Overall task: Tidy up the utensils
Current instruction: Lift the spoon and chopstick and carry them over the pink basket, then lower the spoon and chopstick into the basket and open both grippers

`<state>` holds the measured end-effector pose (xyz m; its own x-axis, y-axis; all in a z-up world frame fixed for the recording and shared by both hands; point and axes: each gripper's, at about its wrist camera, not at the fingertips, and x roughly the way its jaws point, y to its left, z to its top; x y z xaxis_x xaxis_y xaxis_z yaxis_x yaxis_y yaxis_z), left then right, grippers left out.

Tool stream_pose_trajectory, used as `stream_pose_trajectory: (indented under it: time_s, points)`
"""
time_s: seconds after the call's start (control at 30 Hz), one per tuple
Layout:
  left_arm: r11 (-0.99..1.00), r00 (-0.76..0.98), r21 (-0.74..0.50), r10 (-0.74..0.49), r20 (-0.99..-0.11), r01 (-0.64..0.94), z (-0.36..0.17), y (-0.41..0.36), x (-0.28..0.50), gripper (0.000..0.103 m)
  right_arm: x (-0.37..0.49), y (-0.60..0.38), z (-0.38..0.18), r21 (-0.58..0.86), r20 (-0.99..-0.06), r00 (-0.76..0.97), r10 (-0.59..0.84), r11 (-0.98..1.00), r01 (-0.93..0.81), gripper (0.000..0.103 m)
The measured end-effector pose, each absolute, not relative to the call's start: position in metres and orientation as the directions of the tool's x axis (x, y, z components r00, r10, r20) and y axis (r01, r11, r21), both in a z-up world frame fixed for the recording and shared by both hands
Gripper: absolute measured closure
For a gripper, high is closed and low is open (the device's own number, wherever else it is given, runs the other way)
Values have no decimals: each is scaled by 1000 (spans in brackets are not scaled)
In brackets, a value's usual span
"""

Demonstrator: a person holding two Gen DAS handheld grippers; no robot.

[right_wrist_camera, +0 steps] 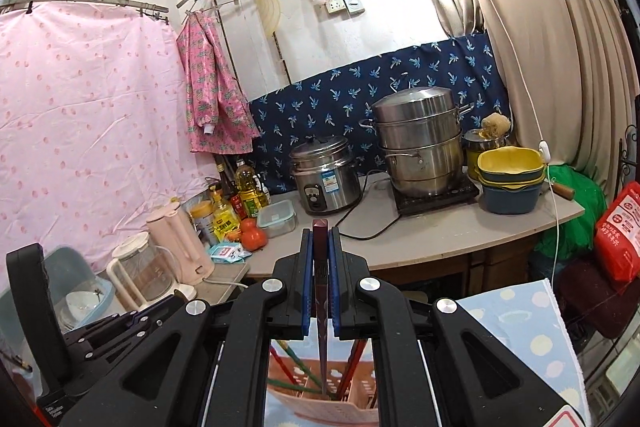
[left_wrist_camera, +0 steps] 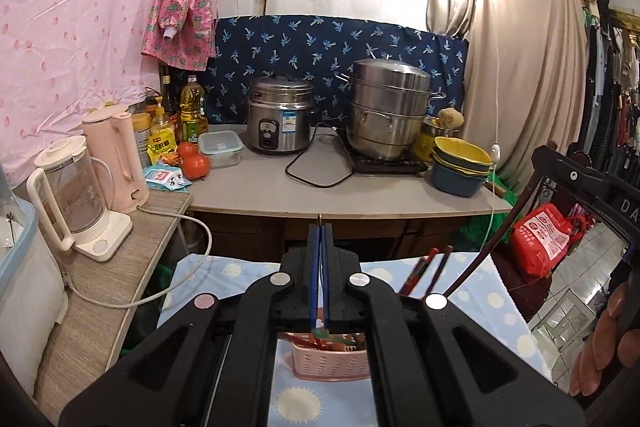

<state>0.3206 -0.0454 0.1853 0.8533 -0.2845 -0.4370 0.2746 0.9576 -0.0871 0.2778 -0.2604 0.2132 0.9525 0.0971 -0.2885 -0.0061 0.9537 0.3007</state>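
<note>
Both grippers are raised over a pink slotted basket (right_wrist_camera: 320,403) on a dotted blue cloth (right_wrist_camera: 532,331). The right gripper (right_wrist_camera: 320,267) is pinched on a dark red chopstick (right_wrist_camera: 321,287) whose lower end hangs into the basket among other sticks. The left gripper (left_wrist_camera: 320,267) is pressed together on a thin brass-tipped utensil (left_wrist_camera: 319,217); what kind cannot be told.

Risk: the thin stick may be expected to pivot or slip between the blue pads, snagging the basket wall or missing its compartment.

In the left view alone, two loose red chopsticks (left_wrist_camera: 424,269) are seen on the cloth at 2 o'clock from the gripper, and the person's hand (left_wrist_camera: 604,339) at 4 o'clock. In the right view alone, the basket's dividers are shown
</note>
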Motion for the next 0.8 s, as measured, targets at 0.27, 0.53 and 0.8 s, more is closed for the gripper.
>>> stream_pose_trajectory:
  time_s: [0.27, 0.53, 0.8]
  points:
    - [962, 835, -85, -266, -482, 258, 164, -40, 347, 102, 312, -251, 184, 294, -344, 932, 109, 956, -4, 96]
    - [957, 790, -97, -281, -546, 273, 130, -48, 361, 102, 324, -245, 147, 280, -413, 903, 117, 960, 3, 96]
    - [960, 788, -125, -276, -550, 249, 123, -44, 363, 82, 325, -243, 132, 268, -458, 882, 112, 963, 16, 95]
